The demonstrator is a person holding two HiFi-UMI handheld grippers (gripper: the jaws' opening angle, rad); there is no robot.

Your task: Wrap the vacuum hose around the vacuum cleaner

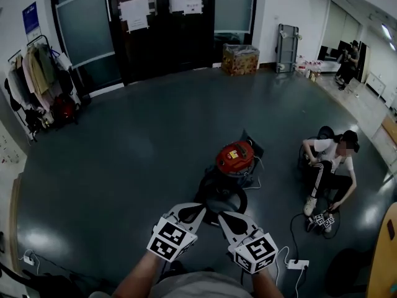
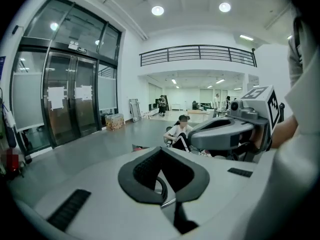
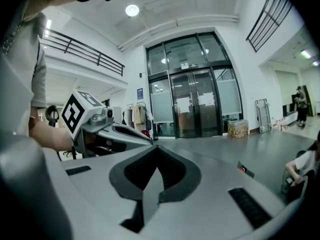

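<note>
The vacuum cleaner (image 1: pixel 235 158) stands on the grey floor, with a red top on a dark body. Its dark hose (image 1: pixel 218 195) curls in a loop at the near side of the body. My left gripper (image 1: pixel 195 211) and right gripper (image 1: pixel 224 217) hang side by side above that loop, both shut with nothing between the jaws. In the left gripper view the left gripper (image 2: pixel 160 149) points across the hall, the right gripper (image 2: pixel 224 133) beside it. The right gripper view shows the right gripper (image 3: pixel 156 148) shut and the left gripper (image 3: pixel 107 129) to its left.
A person (image 1: pixel 327 166) sits on the floor to the right of the vacuum, with another pair of marker grippers (image 1: pixel 324 220) near the feet. A white power strip (image 1: pixel 296 264) and its cable lie at lower right. A clothes rack (image 1: pixel 38 85) stands far left, a cardboard box (image 1: pixel 240 59) by the doors.
</note>
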